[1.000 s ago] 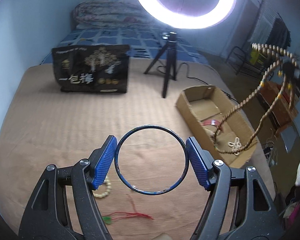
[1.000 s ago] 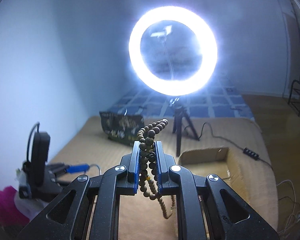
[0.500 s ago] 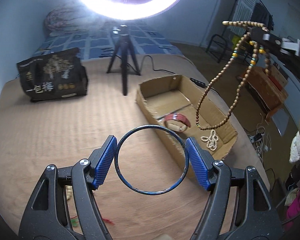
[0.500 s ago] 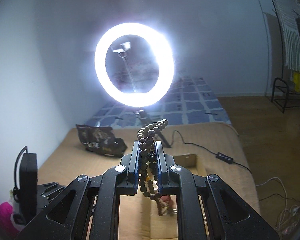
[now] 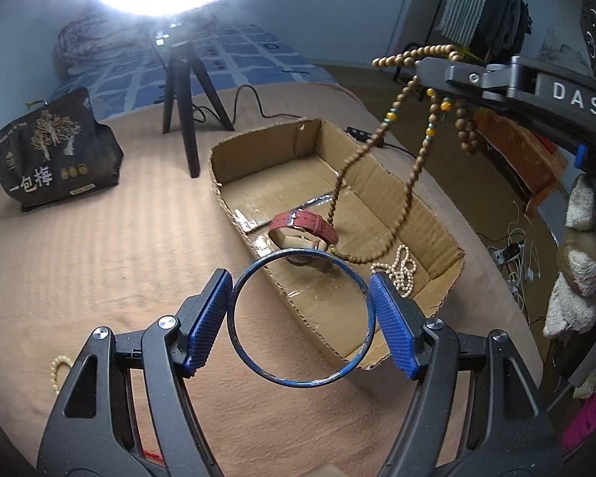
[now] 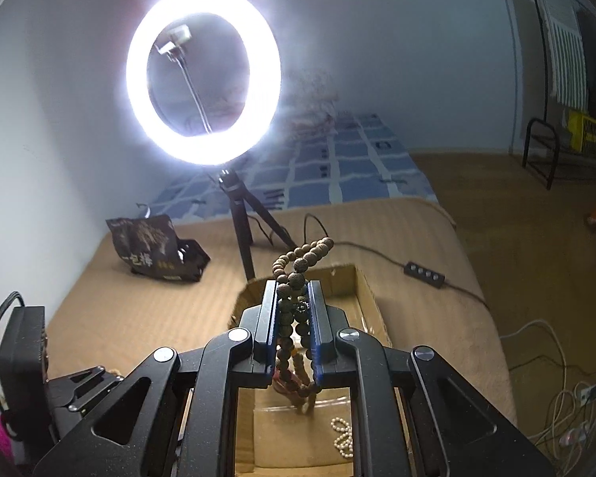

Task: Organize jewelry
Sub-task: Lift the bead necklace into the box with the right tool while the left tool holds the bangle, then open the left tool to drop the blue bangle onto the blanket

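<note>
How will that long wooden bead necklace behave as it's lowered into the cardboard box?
The long wooden bead necklace is probably floppy: it hangs in a slack loop from the right gripper. It will likely swing and pile loosely in the cardboard box, perhaps draping over the red-strapped watch.

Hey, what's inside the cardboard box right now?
Inside the cardboard box: a red-strapped watch, a pearl strand, and the hanging wooden bead necklace dipping in. The blue bangle hides part of the floor.

A home bedroom: a bed under a tan cover fills the room, with a blue checked sheet and a rolled quilt at its far end. Clothes hang on a rack by the far wall, and charger cables trail over the wooden floor.
</note>
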A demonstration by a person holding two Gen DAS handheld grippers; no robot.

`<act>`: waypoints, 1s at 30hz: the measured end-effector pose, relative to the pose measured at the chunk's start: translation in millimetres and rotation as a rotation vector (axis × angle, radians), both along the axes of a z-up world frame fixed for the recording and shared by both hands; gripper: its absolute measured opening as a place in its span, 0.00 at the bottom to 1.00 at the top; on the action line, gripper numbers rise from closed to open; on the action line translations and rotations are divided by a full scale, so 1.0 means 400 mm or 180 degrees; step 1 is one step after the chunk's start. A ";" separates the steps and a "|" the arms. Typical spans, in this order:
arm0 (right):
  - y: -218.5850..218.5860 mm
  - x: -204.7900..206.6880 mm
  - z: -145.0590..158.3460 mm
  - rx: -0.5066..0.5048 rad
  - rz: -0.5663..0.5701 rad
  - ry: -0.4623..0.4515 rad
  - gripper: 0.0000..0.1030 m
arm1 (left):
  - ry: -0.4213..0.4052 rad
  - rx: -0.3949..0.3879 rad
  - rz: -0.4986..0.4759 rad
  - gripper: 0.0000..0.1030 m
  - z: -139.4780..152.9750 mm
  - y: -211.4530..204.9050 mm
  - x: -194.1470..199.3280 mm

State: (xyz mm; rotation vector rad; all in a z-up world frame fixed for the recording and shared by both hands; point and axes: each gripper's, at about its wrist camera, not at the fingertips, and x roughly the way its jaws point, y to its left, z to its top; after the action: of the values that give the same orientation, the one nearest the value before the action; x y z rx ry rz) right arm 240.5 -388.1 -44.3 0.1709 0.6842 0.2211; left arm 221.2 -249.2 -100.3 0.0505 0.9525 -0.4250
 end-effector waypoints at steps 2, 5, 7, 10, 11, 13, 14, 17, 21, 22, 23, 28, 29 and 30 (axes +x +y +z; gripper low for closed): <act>-0.007 0.003 -0.014 0.0020 -0.0017 0.0054 0.12 | 0.0022 0.0016 -0.0012 0.71 -0.010 -0.010 0.000; -0.021 0.010 -0.037 0.0067 -0.0045 0.0138 0.12 | 0.0041 0.0030 -0.0027 0.71 -0.019 -0.021 0.002; -0.028 0.014 -0.049 0.0113 -0.0054 0.0185 0.12 | 0.0040 0.0039 -0.0050 0.71 -0.021 -0.027 0.001; -0.032 0.018 -0.063 0.0168 -0.0051 0.0252 0.12 | 0.0032 0.0034 -0.0087 0.71 -0.021 -0.034 0.000; -0.032 0.020 -0.066 0.0185 -0.0033 0.0276 0.12 | 0.0024 0.0020 -0.0096 0.71 -0.019 -0.035 -0.001; -0.028 0.022 -0.071 0.0172 -0.0037 0.0306 0.15 | -0.0007 0.0004 -0.0105 0.71 -0.015 -0.037 -0.003; -0.026 0.022 -0.074 0.0168 -0.0034 0.0319 0.15 | -0.0014 -0.0002 -0.0106 0.71 -0.015 -0.037 -0.002; -0.022 0.024 -0.080 0.0170 -0.0029 0.0360 0.16 | -0.0012 -0.0032 -0.0124 0.71 -0.014 -0.036 0.002; -0.021 0.025 -0.079 0.0151 -0.0083 0.0405 0.47 | -0.0007 0.0003 -0.0146 0.72 -0.015 -0.039 0.003; -0.021 0.024 -0.079 0.0152 -0.0098 0.0406 0.53 | -0.0006 0.0007 -0.0145 0.72 -0.015 -0.038 0.003; -0.021 0.023 -0.078 0.0155 -0.0110 0.0402 0.54 | 0.0000 0.0011 -0.0146 0.72 -0.016 -0.037 0.003; -0.021 0.020 -0.079 0.0099 -0.0212 0.0454 0.62 | 0.0011 0.0030 -0.0125 0.72 -0.016 -0.029 0.001; -0.021 0.018 -0.078 0.0093 -0.0223 0.0454 0.62 | 0.0005 0.0024 -0.0125 0.72 -0.015 -0.026 0.000; -0.021 0.018 -0.077 0.0091 -0.0227 0.0456 0.62 | -0.0009 0.0014 -0.0128 0.72 -0.013 -0.023 -0.002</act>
State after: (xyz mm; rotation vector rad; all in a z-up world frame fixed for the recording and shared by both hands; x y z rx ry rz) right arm 247.7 -396.5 -75.0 0.2396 0.8161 0.1511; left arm 220.6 -258.6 -105.6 0.0743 0.9510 -0.4600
